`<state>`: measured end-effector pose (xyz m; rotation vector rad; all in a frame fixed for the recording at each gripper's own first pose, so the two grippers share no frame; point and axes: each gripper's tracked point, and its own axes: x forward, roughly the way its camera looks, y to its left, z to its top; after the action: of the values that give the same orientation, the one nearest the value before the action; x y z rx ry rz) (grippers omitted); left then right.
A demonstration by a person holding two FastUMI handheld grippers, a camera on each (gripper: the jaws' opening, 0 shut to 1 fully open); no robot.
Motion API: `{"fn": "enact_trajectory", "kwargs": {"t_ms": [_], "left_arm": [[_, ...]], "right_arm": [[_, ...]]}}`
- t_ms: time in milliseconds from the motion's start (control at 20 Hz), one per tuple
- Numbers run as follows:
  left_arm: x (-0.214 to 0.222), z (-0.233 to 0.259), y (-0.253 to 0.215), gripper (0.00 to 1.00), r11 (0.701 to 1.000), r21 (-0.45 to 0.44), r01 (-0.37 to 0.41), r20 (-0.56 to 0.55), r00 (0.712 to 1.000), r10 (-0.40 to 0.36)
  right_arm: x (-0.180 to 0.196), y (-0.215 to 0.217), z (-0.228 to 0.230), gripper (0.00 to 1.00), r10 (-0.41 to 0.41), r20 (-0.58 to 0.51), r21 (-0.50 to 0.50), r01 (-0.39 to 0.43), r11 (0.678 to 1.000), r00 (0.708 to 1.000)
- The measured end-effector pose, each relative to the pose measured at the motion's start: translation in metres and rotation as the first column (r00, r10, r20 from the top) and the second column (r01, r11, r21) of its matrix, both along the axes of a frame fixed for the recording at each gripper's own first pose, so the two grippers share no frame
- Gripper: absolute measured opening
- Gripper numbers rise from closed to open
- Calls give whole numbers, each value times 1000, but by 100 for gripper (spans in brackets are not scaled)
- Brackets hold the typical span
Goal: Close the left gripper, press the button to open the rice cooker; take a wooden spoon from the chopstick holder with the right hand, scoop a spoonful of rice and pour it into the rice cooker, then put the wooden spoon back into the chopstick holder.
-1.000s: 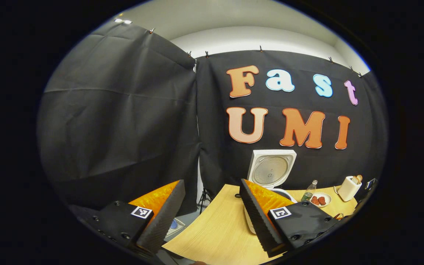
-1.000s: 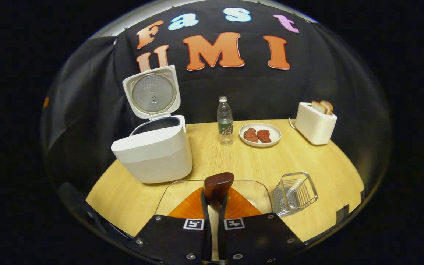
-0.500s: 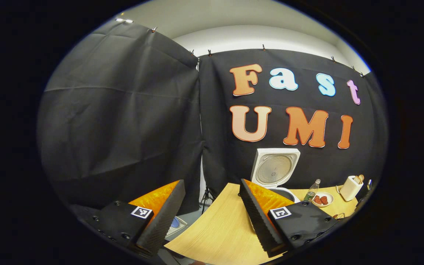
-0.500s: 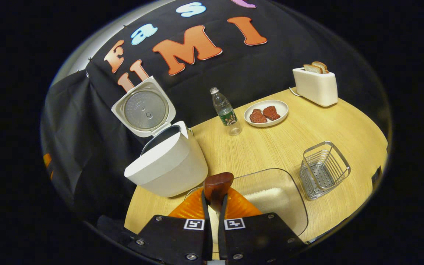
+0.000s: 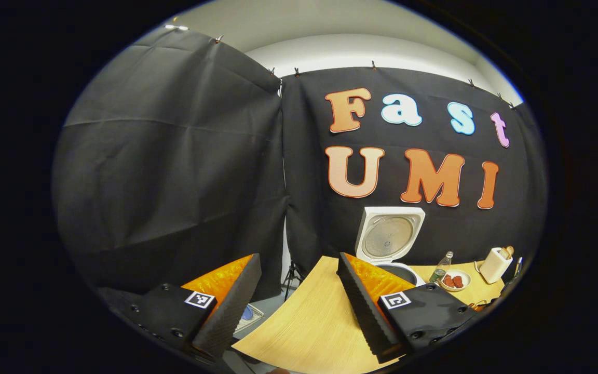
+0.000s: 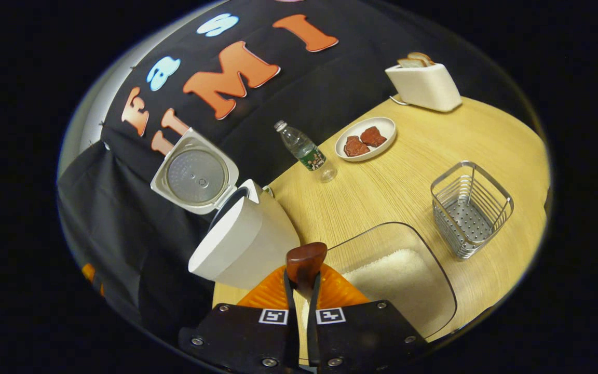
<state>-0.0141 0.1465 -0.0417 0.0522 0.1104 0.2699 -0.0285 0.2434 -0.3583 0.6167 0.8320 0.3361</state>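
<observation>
Both fingers (image 6: 284, 291) of the right gripper (image 6: 299, 283) are clamped on the dark handle end of the wooden spoon (image 6: 305, 262), which rises between them; its bowl is hidden below. Under them sits the clear rice container (image 6: 418, 270), white rice piled against its side, on the wooden table (image 6: 408, 182). Taking the rice cooker (image 6: 247, 241) as landmark: it stands just left of the container, touching or nearly so, its lid (image 6: 195, 174) swung fully up and the dark inner pot rim showing. The wire chopstick holder (image 6: 469, 208) stands to the right beyond the container. Farther back from the cooker are a water bottle (image 6: 304, 153), a plate with two reddish pieces (image 6: 365, 139) and a white toaster with bread (image 6: 423, 83).

Fingers (image 5: 236, 296) of the left gripper (image 5: 299, 298) are spread wide, holding nothing, over the table (image 5: 309, 322) edge well short of the rice cooker (image 5: 390, 239), whose raised lid faces this view.
</observation>
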Motion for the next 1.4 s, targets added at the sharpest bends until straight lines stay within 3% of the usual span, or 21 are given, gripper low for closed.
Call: {"fn": "enact_trajectory", "kwargs": {"t_ms": [300, 500, 750, 1000, 1250, 1400], "left_arm": [[-1, 0, -3, 100, 1000, -20, 8, 11, 1000, -8], [3, 3, -9, 100, 1000, -23, 21, 21, 1000, -21], [6, 3, -16, 100, 998, -42, 41, 32, 999, -40], [7, 5, -23, 100, 998, -41, 55, 44, 998, -53], [8, 3, -29, 100, 996, -48, 73, 42, 997, -71], [6, 2, -29, 100, 996, -48, 81, 43, 996, -79]], "right_arm": [[5, -33, -1, 5, -118, -107, 172, 135, 976, 987], [7, -48, 13, 5, -147, -126, 240, 174, 955, 981], [8, -64, 31, 5, -188, -179, 346, 241, 907, 966], [12, -76, 40, 6, -209, -190, 368, 267, 891, 959], [18, -75, 64, 5, -223, -220, 445, 302, 843, 950], [23, -71, 77, 5, -222, -203, 444, 292, 847, 954]]}}
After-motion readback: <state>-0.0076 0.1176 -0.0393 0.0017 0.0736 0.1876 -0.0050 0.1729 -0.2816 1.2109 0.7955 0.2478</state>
